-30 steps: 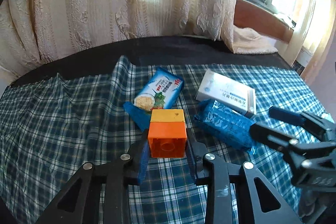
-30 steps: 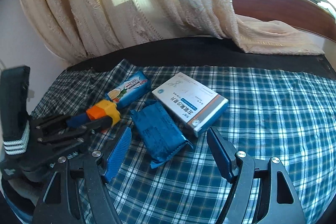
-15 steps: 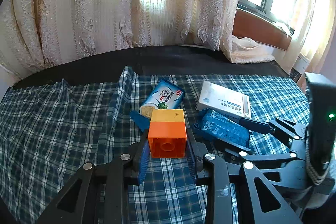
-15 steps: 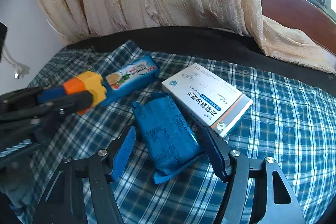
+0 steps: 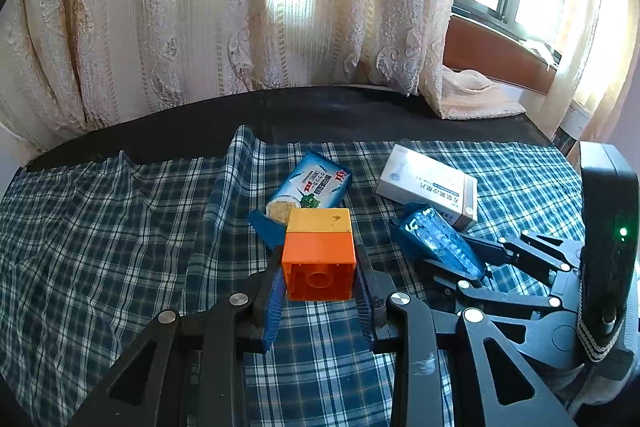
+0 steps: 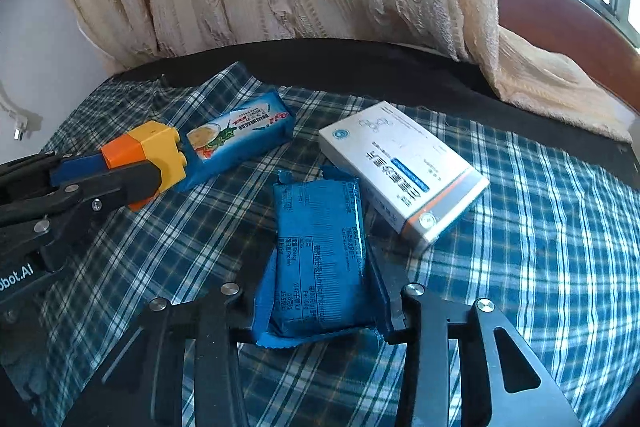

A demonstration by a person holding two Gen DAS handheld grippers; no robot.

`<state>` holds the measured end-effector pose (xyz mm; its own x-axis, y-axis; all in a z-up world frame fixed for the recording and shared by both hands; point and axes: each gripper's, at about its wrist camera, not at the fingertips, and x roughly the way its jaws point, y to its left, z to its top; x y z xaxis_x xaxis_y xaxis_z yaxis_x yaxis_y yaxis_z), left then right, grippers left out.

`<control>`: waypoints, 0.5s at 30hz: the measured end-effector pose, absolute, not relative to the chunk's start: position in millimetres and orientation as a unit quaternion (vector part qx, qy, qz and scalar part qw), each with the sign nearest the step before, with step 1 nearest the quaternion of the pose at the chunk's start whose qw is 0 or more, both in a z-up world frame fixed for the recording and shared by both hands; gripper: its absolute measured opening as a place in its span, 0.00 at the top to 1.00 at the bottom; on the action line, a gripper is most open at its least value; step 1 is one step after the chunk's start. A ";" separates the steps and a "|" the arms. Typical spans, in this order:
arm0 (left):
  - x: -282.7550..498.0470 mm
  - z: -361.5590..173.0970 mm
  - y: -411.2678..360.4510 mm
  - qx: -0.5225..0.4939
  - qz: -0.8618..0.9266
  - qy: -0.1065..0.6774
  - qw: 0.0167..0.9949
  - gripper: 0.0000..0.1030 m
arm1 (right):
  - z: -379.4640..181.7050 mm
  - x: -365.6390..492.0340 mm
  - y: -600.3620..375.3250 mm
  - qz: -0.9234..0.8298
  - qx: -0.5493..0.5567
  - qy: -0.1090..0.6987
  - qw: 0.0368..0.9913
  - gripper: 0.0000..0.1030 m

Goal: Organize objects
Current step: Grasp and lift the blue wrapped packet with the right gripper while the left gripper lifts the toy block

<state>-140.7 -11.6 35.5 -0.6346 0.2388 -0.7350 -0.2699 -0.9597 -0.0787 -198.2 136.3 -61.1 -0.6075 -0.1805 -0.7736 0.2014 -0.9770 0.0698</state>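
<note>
My left gripper (image 5: 319,277) is shut on an orange and yellow toy block (image 5: 319,255), held just above the plaid cloth; the same block (image 6: 150,157) shows at the left of the right wrist view. My right gripper (image 6: 322,277) is shut on a dark blue foil snack pack (image 6: 320,255), its pads pressing both long sides. In the left wrist view that pack (image 5: 438,241) sits at the right between the right gripper's fingers. A light blue snack pack (image 5: 310,189) lies just beyond the block. A white medicine box (image 6: 402,171) lies right of the dark blue pack.
A blue plaid cloth (image 6: 540,247) covers a dark tabletop (image 5: 320,111). Cream curtains (image 5: 240,7) hang behind the far edge, with a window and wooden sill (image 5: 496,51) at the right. A wall plug (image 6: 18,129) shows at the far left.
The right gripper moved forward over the dark blue pack and its jaws came together on it. The left gripper kept still with the block in it.
</note>
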 end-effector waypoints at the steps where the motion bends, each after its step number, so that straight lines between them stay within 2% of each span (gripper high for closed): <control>1: -140.2 35.9 -11.5 -0.402 0.904 0.020 0.142 0.68 | -60.5 -195.6 137.6 -0.896 0.431 0.008 0.106 0.59; 15: -120.9 52.2 7.6 -0.381 0.908 0.034 0.168 0.68 | -31.9 -122.4 168.7 -0.908 0.405 -0.065 0.086 0.59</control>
